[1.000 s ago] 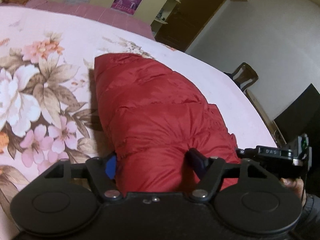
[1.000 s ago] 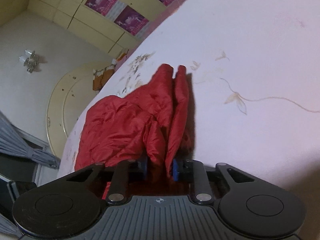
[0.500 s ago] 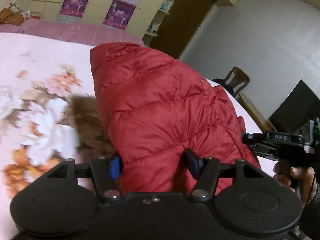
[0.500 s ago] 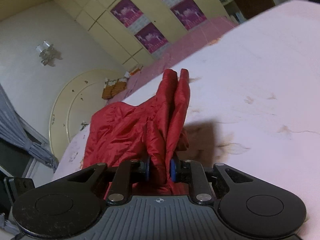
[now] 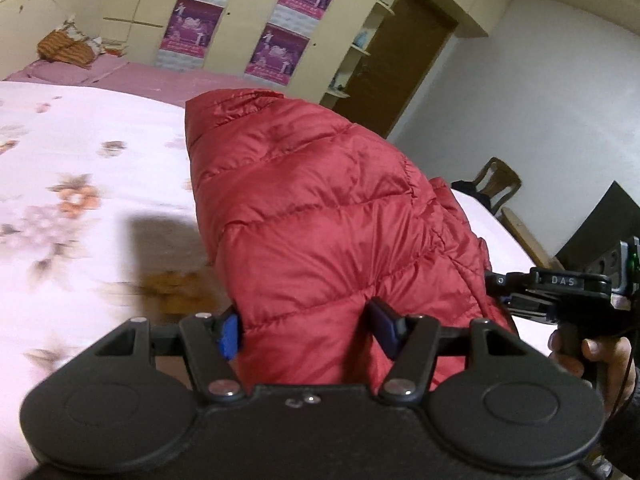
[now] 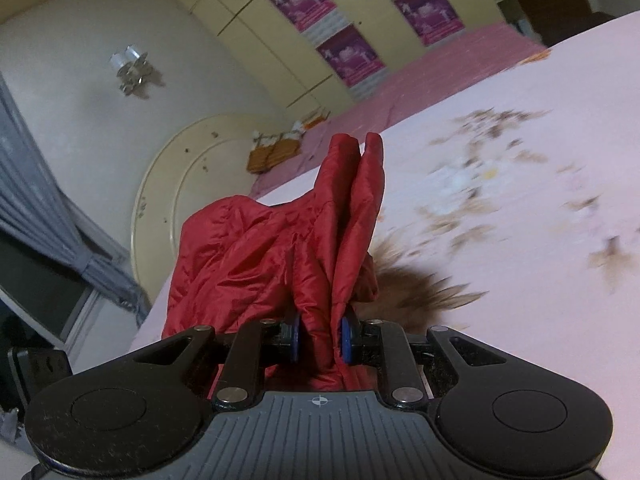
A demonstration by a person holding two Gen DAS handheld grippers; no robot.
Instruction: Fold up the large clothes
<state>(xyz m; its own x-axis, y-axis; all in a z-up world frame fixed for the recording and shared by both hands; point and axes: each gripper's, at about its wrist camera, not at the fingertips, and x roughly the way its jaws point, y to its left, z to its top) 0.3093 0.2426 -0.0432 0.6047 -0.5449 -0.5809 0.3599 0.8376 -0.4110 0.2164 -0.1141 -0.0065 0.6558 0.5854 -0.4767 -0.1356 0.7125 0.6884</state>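
A red quilted puffer jacket [image 5: 320, 216] is lifted off the floral bed sheet [image 5: 80, 184]. My left gripper [image 5: 306, 328] is shut on a thick fold of the jacket's near edge. My right gripper [image 6: 319, 338] is shut on a thinner bunched edge of the same jacket [image 6: 280, 248], which rises in front of it in two folds. The right gripper and the hand holding it also show at the right of the left wrist view [image 5: 560, 292]. The jacket's far part hangs down toward the sheet.
The pink floral sheet [image 6: 520, 220] spreads to the right of the right gripper. A plain pink cover [image 5: 140, 80] lies beyond it, with cream wardrobes and purple posters [image 5: 280, 48] behind. A wooden chair [image 5: 496, 180] stands past the bed's right side.
Both grippers have risen with the jacket, lifting it off the sheet. The views now tilt up toward the wardrobes. The grips are unchanged.
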